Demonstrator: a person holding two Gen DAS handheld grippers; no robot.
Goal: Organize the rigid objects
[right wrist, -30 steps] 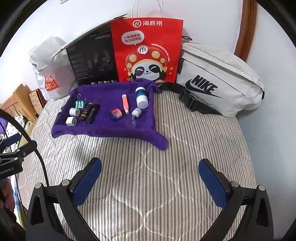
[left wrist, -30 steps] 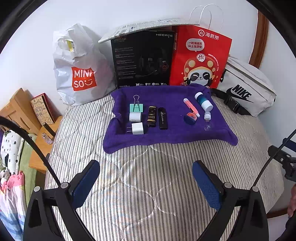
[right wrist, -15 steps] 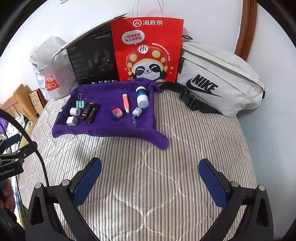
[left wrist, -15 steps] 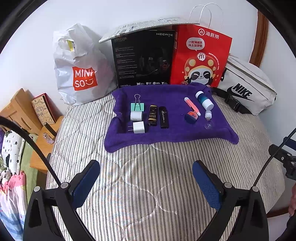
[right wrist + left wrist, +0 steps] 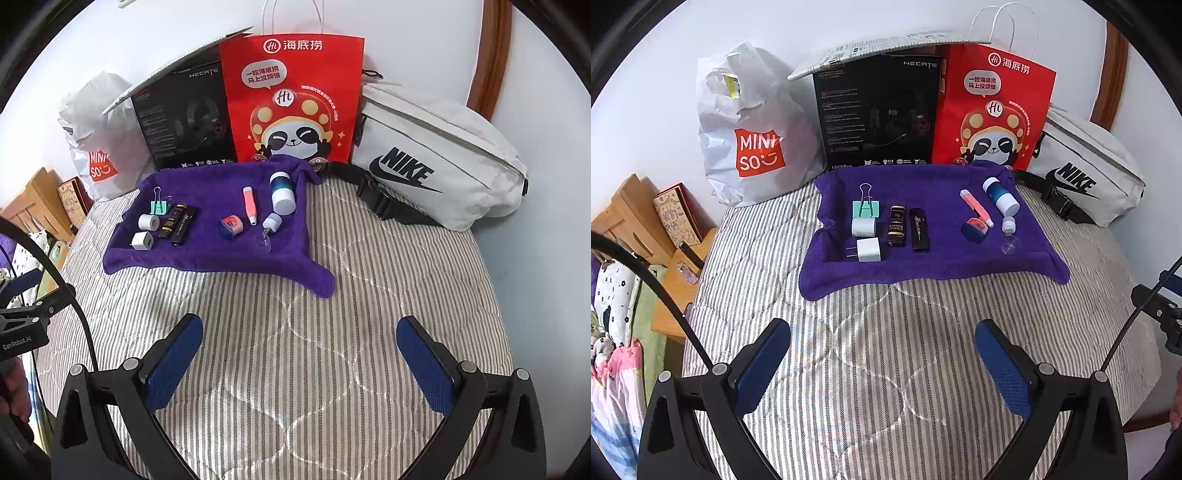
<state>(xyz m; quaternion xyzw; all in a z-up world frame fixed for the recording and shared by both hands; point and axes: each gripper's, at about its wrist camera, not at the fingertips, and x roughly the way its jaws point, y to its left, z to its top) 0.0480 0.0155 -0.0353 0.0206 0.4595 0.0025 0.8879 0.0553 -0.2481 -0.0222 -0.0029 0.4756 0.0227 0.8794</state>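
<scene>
Items: small rigid things lie on a purple towel [image 5: 934, 266] spread on a striped bed [image 5: 886, 350].
Left group: a green clip [image 5: 865, 206], a round white plug [image 5: 863, 227] just in front of it, a square plug [image 5: 868, 250] nearer still — beside them a gold-lettered tube [image 5: 897, 225] and a black tube [image 5: 919, 229], side by side.
Right group: a pink pen [image 5: 976, 208], a blue-and-white bottle [image 5: 1001, 195], a blue-and-orange tape [image 5: 975, 229], a small white cap [image 5: 1008, 225] and a clear cup [image 5: 1010, 246], close together.
Left claw [image 5: 882, 365]: wide open, empty, above bare bed, well short of the towel.
Right claw [image 5: 299, 362]: wide open, empty, likewise over the stripes.
Behind: white bag [image 5: 746, 140], black box [image 5: 879, 114], red bag [image 5: 993, 110] and a white pouch [image 5: 436, 162] stand against the wall.
Edges: each view catches the other claw's frame — a hand [image 5: 14, 387] shows at the right view's left edge.
</scene>
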